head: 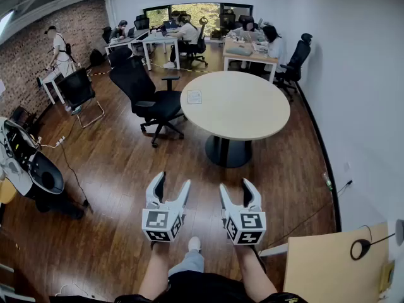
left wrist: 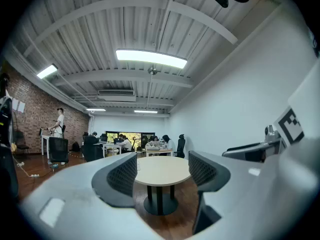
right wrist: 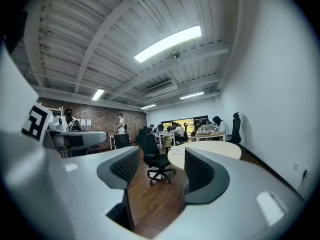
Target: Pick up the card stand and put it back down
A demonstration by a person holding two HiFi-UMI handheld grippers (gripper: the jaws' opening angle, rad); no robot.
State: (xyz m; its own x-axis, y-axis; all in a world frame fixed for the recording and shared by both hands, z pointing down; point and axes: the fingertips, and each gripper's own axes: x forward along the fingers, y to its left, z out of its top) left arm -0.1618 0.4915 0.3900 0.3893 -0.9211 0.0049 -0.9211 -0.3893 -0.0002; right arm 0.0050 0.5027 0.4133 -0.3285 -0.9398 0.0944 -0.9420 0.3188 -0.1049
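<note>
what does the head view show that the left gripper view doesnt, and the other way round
Only the head view: the left hand-held gripper and right hand-held gripper whole from above, the person's legs, and a tan board at lower right.
Only the left gripper view: the ribbed inner faces of its own open jaws with nothing between them, and a big strip light overhead.
Both: the round table, the brick wall, and people at desks by the window.

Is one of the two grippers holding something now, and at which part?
Nothing is held. The left gripper and the right gripper both have their jaws apart and empty; the card stand rests on the round table ahead.
</note>
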